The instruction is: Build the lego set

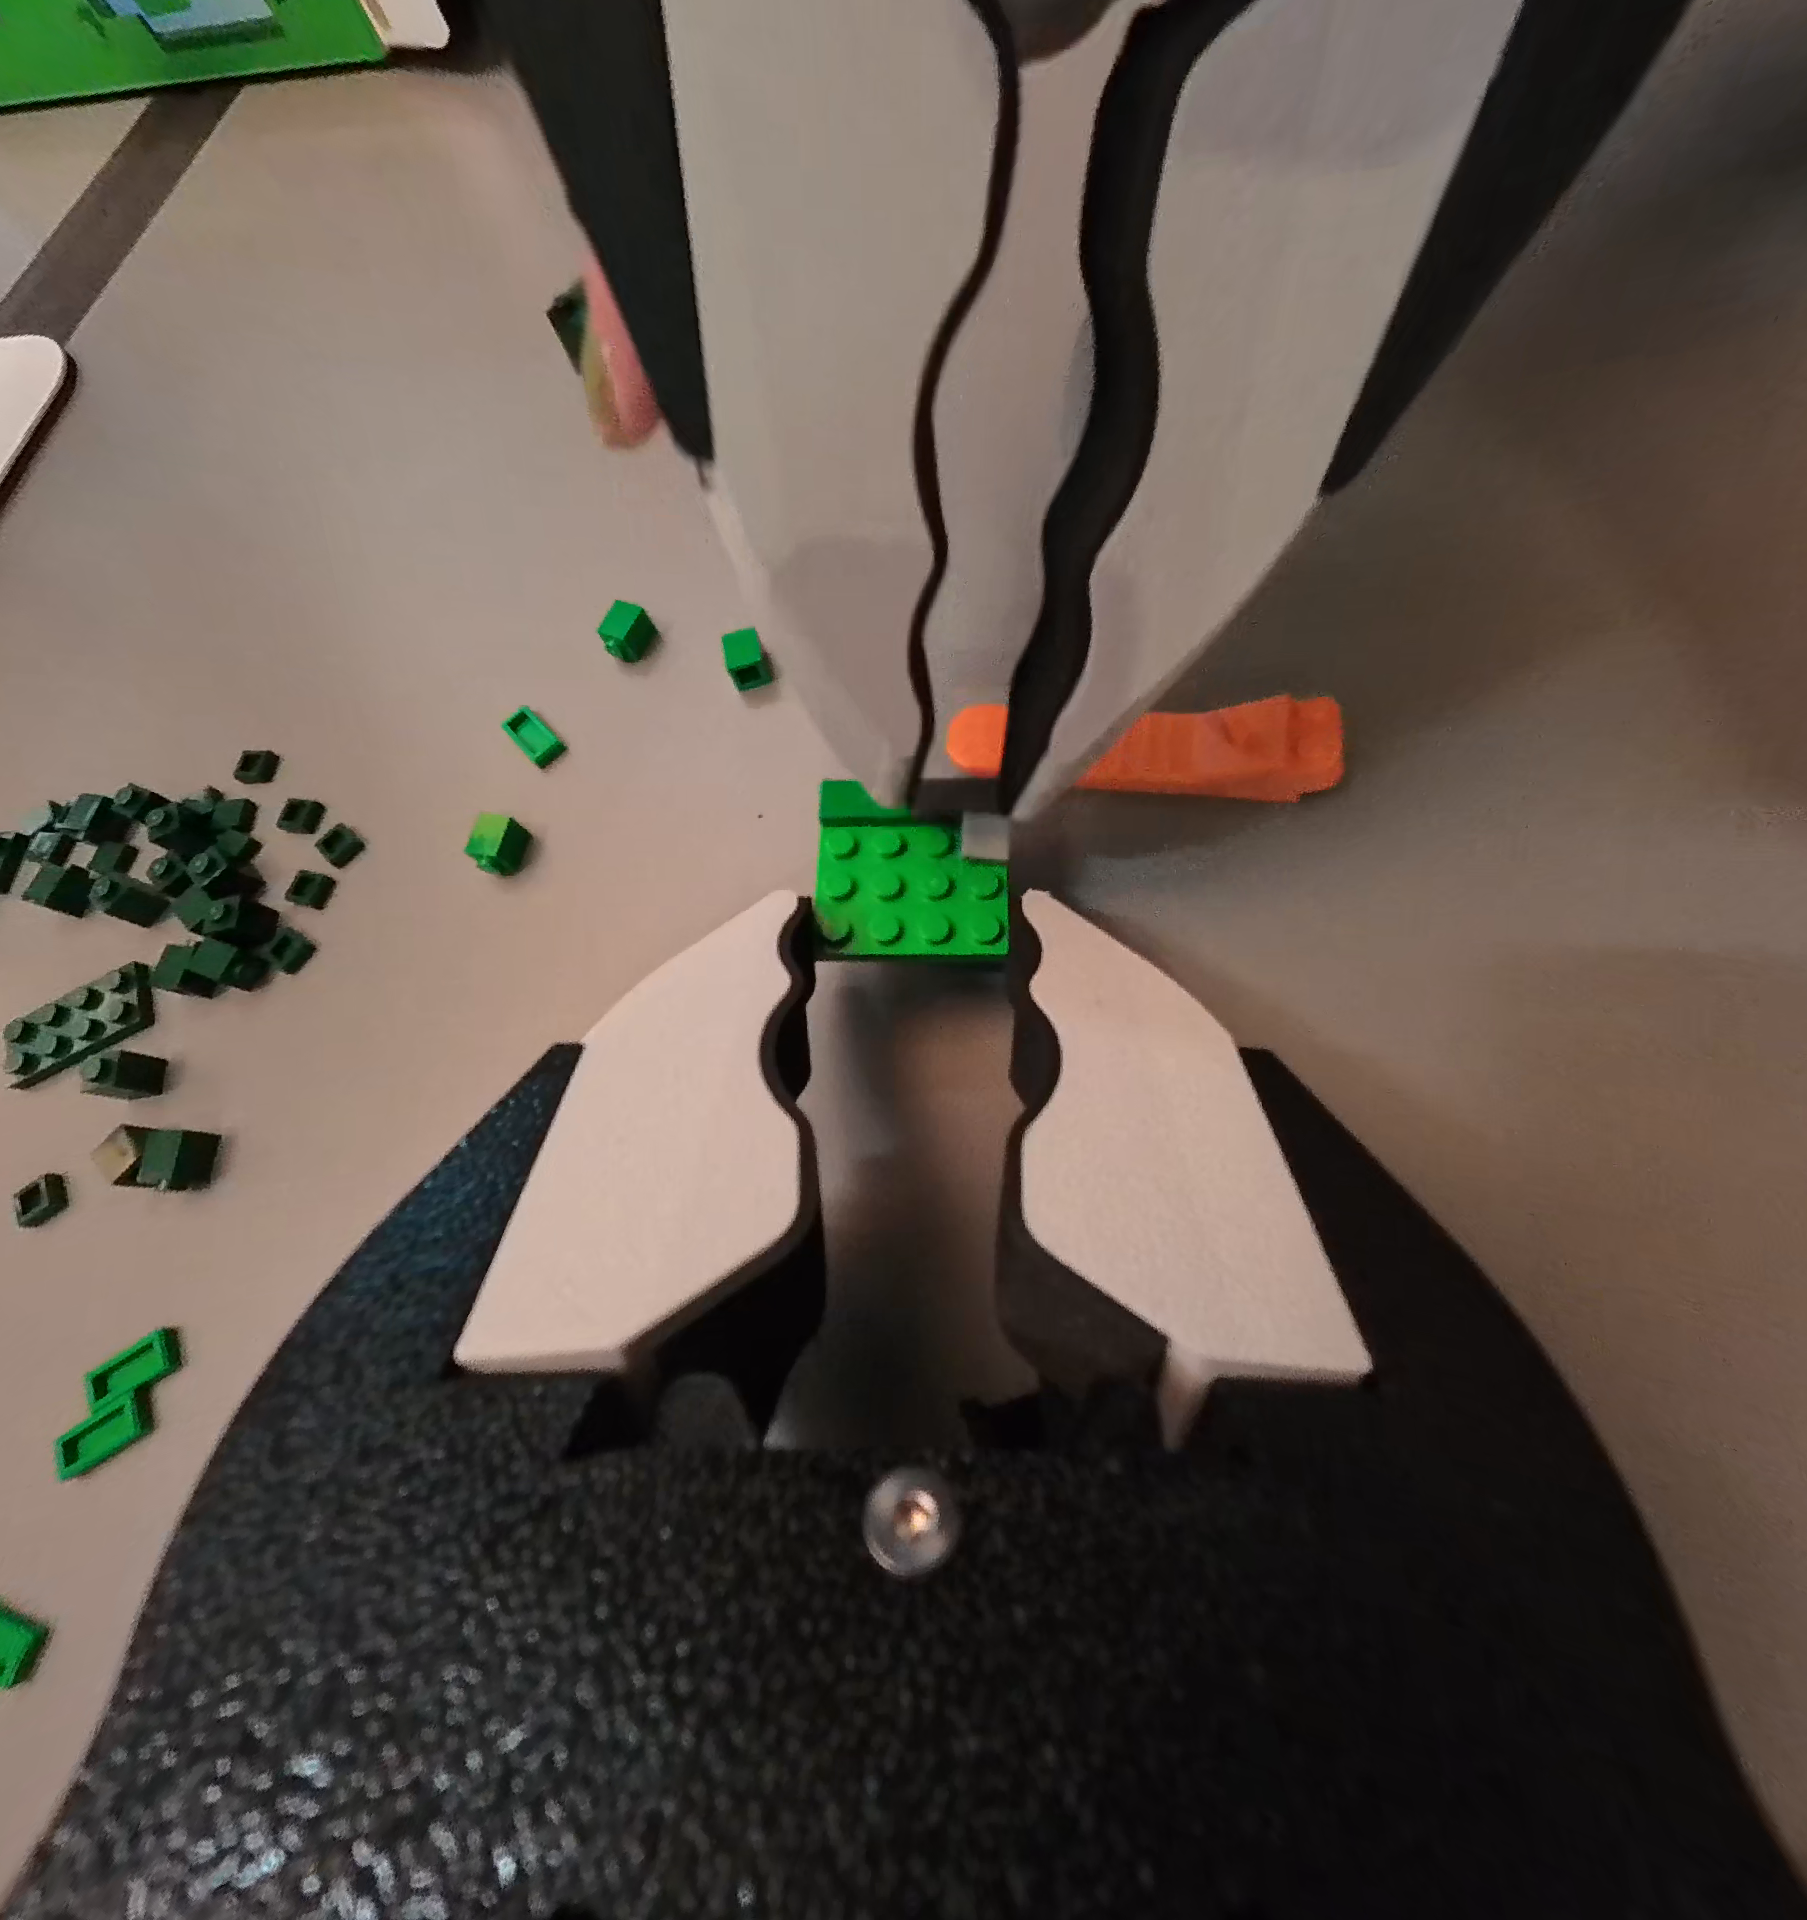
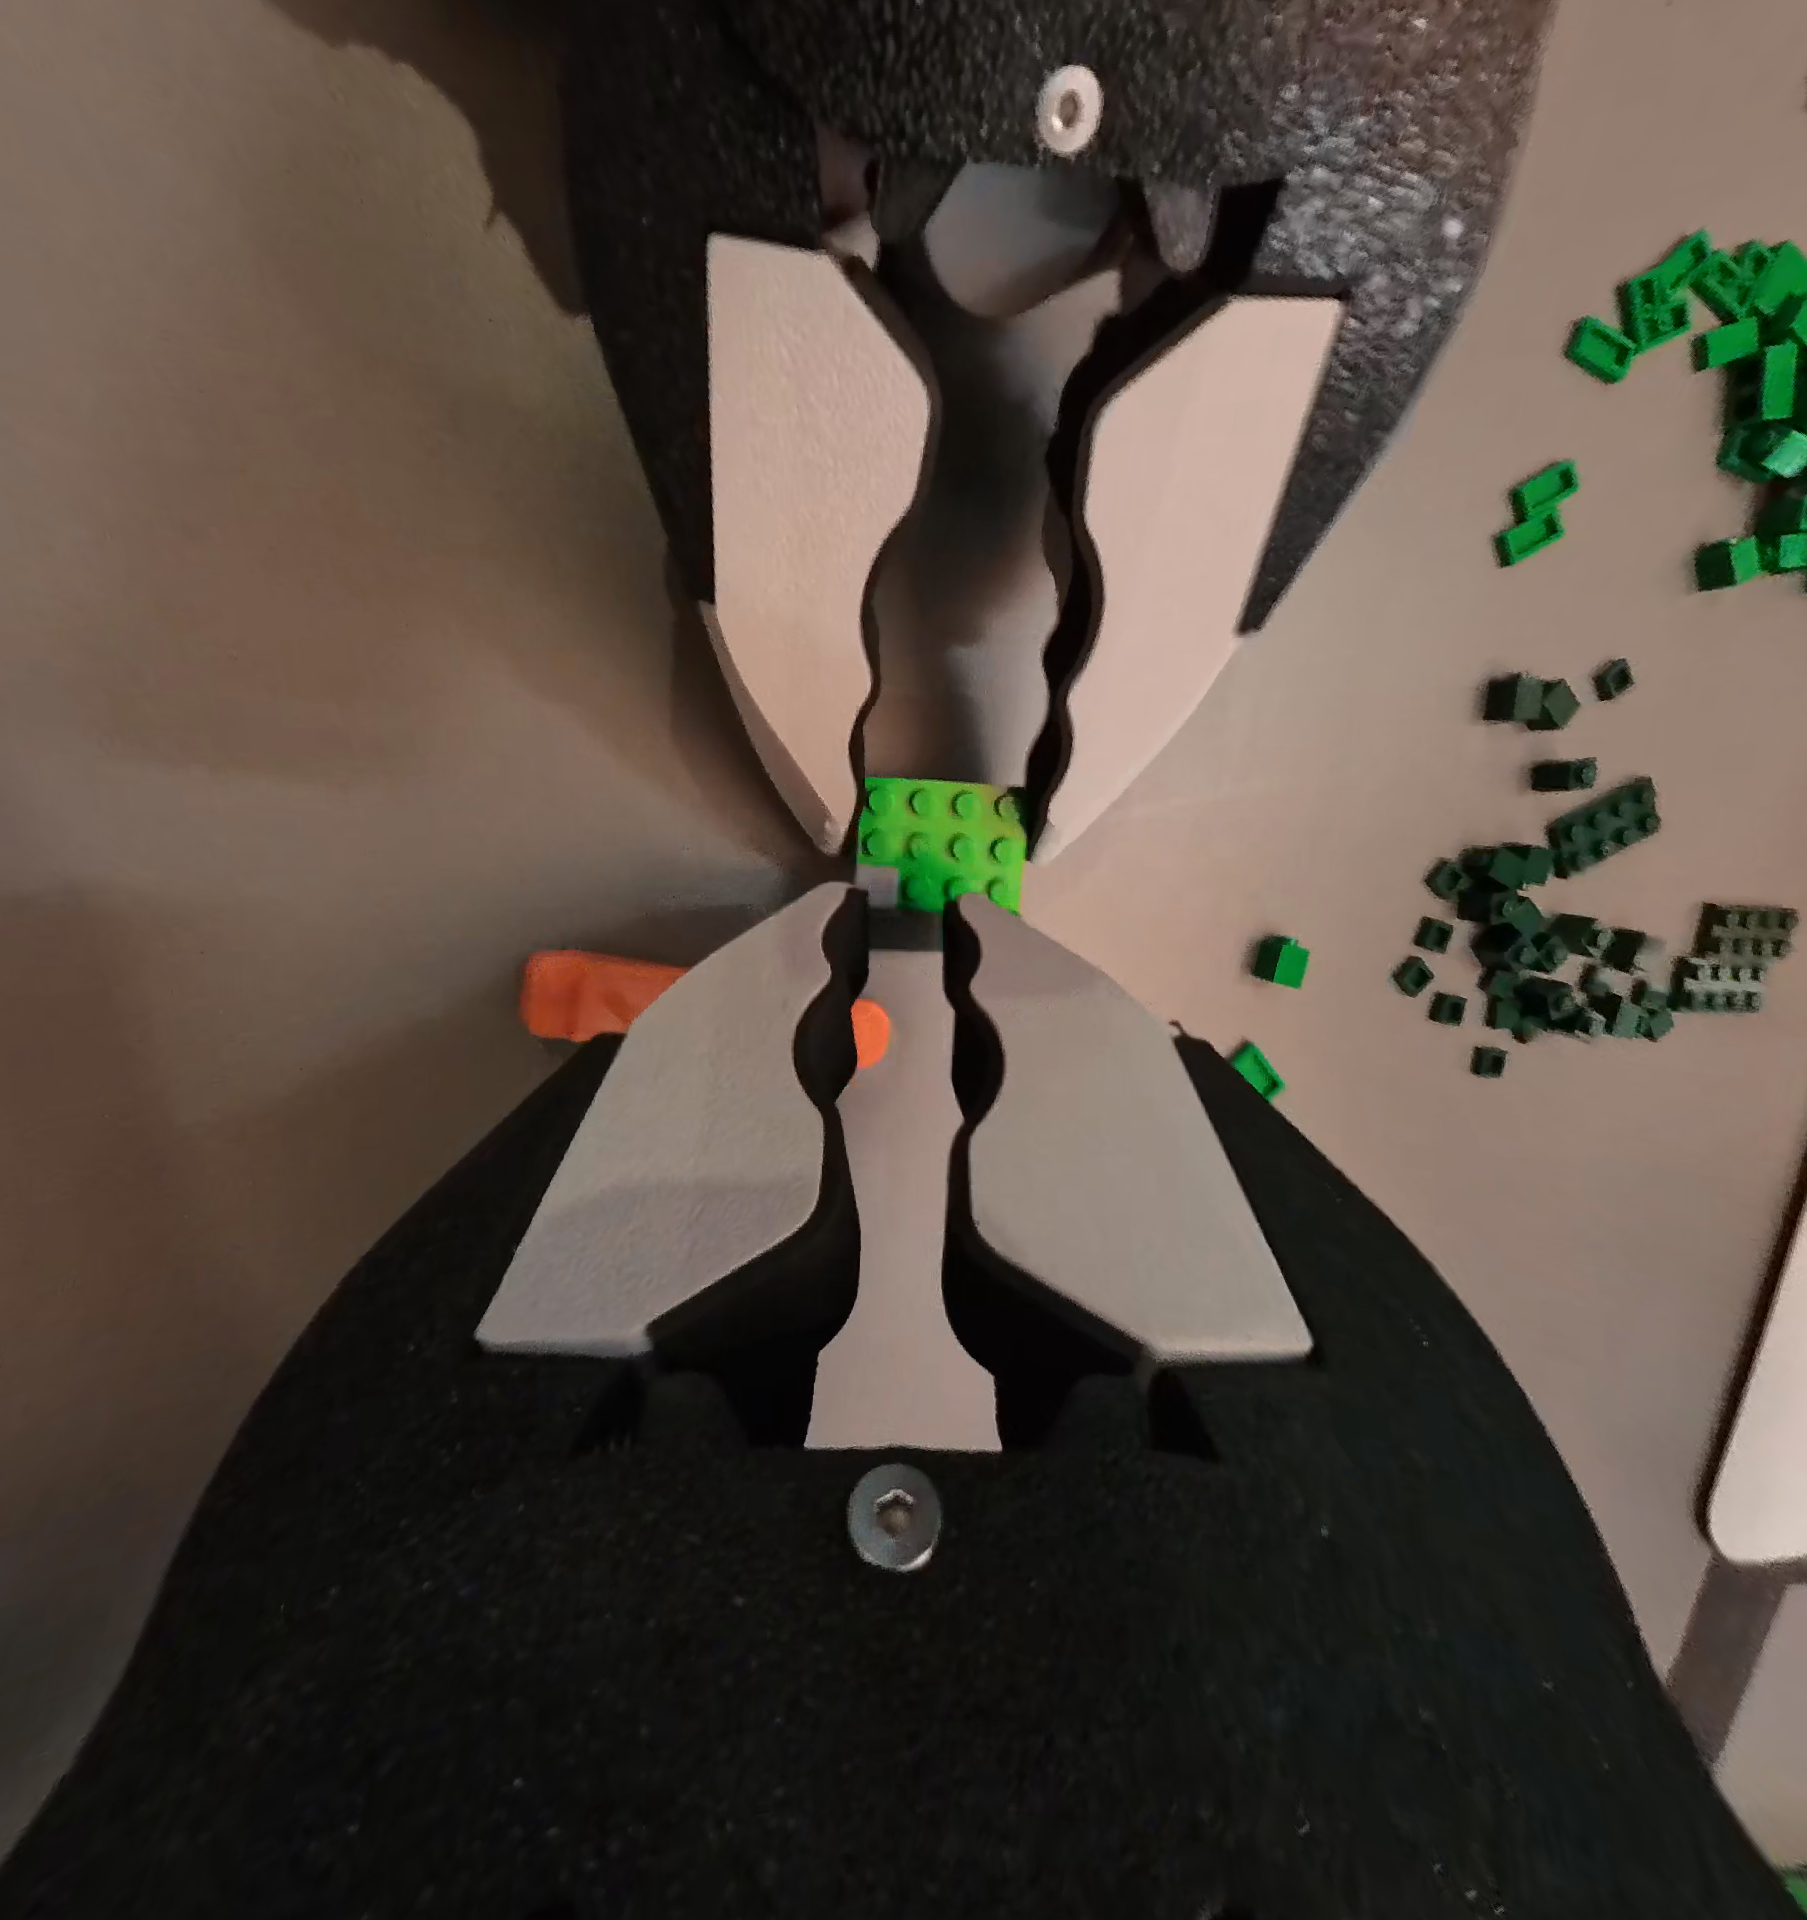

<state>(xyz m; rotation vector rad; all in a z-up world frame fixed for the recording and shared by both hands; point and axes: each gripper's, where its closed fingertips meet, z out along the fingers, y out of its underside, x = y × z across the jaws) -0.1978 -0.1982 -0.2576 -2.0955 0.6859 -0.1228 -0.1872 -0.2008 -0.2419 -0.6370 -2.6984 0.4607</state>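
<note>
A bright green studded plate (image 1: 909, 883) lies low over the tan table, and my left gripper (image 1: 909, 920) is shut on its two sides. A green brick (image 1: 845, 800) sits on its far left corner. My right gripper (image 2: 904, 906) comes in from the opposite side, shut on a small grey brick (image 2: 883, 891). It holds the brick down on the plate's corner. In the left wrist view the right gripper (image 1: 961, 805) shows tip-down, with the grey brick (image 1: 985, 834) on the far right corner. The right wrist view shows the plate (image 2: 940, 842) between the left gripper's fingers (image 2: 805, 727).
An orange brick separator (image 1: 1211, 748) lies just behind the plate and also shows in the right wrist view (image 2: 587, 1008). A pile of dark green pieces (image 1: 130, 883) and loose bright green pieces (image 1: 629, 629) lie left. A white tray edge (image 2: 1792, 1351) and a green booklet (image 1: 151, 52) lie beyond. My two grippers' fingertips are within a few centimetres of each other. Both grippers' tips are roughly 5 cm from the orange brick separator (image 1: 1211, 748).
</note>
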